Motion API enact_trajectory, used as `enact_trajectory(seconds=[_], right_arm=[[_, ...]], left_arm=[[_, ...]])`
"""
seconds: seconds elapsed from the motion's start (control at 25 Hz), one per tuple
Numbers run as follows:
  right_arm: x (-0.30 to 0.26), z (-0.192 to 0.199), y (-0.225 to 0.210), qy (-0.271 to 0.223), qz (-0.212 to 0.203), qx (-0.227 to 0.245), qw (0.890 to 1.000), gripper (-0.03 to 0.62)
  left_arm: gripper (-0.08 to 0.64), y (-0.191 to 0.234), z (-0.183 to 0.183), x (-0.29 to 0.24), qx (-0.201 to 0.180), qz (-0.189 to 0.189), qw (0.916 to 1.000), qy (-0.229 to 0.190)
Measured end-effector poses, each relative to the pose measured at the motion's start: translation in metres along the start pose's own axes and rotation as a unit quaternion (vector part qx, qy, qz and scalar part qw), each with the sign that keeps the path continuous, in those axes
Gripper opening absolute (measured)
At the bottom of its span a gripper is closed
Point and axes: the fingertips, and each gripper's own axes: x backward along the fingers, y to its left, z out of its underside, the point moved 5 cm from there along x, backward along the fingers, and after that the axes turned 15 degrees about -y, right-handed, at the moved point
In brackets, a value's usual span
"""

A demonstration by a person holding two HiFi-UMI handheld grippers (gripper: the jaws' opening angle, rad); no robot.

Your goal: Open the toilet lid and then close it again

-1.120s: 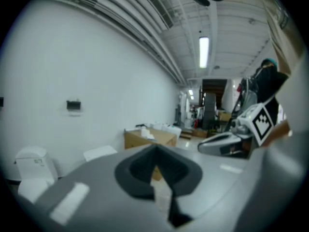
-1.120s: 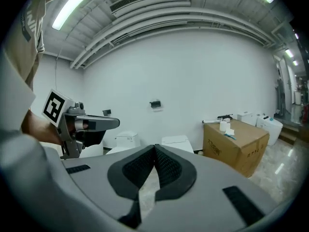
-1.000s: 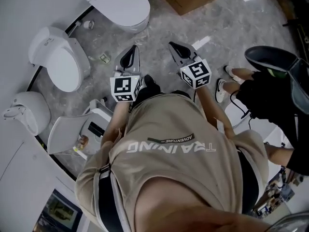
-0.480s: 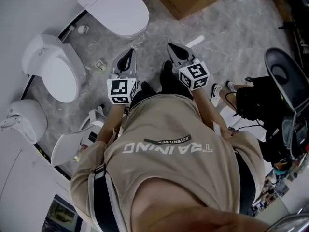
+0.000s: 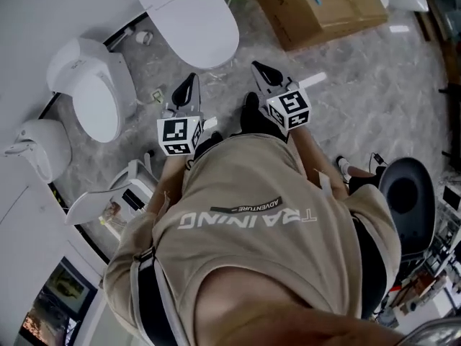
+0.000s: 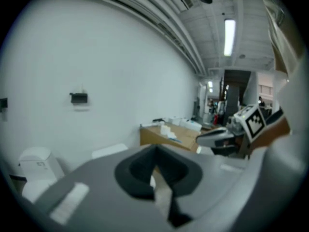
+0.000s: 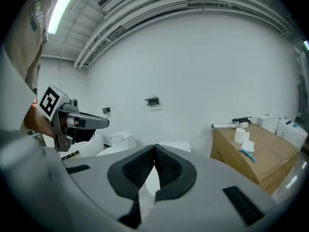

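Beige shirt nearest the camera, with both grippers held out in front of it; the left gripper (image 5: pixel 191 79) and right gripper (image 5: pixel 258 68) each have their jaws pressed together on nothing; ahead on the grey floor (image 5: pixel 346 71) sits the closed toilet lid (image 5: pixel 196 20), well apart from both. Lifting it well probably means stepping closer, parting one pair of jaws and catching the lid's front rim.

Head view steeply down, gripper views level, close behind left claw (image 6: pixel 154 150) and right claw (image 7: pixel 154 147), all sharing brown cardboard box (image 5: pixel 324 9) ahead-right.
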Motion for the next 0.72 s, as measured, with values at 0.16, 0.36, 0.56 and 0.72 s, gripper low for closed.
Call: enact_trajectory(seconds=[0.16,0.36,0.56,0.72], right_arm=[[-0.023,-0.010,-0.054,-0.002,-0.018,-0.006,1.000,0.012],[-0.045,-0.006,-0.075,0.019,-0.075,-0.008,0.997,0.013],[-0.061,0.011,-0.081,0.042,-0.096,-0.023,0.994,0.014],[-0.069,0.032,-0.073,0.064,-0.110,-0.033,0.991,0.014]], left_arm=[[0.005,-0.016,-0.011,-0.038,-0.022,-0.016,0.9996,0.001],[0.005,-0.014,-0.011,-0.064,0.014,-0.067,0.9977,0.007],[0.005,0.007,-0.005,-0.070,0.024,-0.095,0.9947,0.031],[0.005,0.019,0.006,-0.067,0.024,-0.100,0.9938,0.044]])
